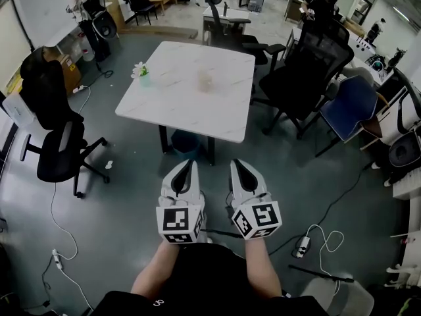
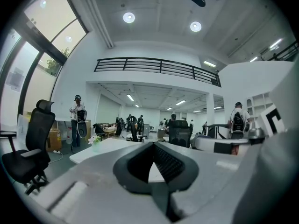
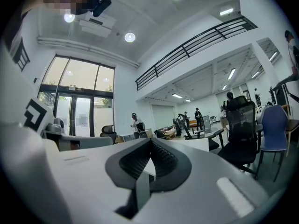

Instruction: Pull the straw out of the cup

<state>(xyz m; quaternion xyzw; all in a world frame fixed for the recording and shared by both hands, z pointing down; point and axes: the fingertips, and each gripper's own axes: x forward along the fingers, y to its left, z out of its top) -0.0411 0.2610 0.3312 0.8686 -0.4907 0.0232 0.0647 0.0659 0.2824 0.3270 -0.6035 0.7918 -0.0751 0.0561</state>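
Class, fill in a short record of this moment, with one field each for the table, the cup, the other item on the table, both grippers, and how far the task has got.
table: white, square top
cup: stands near the table's middle; straw too small to make out
flower pot: at the table's left edge, apart from the cup
left gripper: jaws together, nothing between them, held close to the body
right gripper: jaws together, nothing between them, beside the left gripper
task: not begun; neither gripper is over the table
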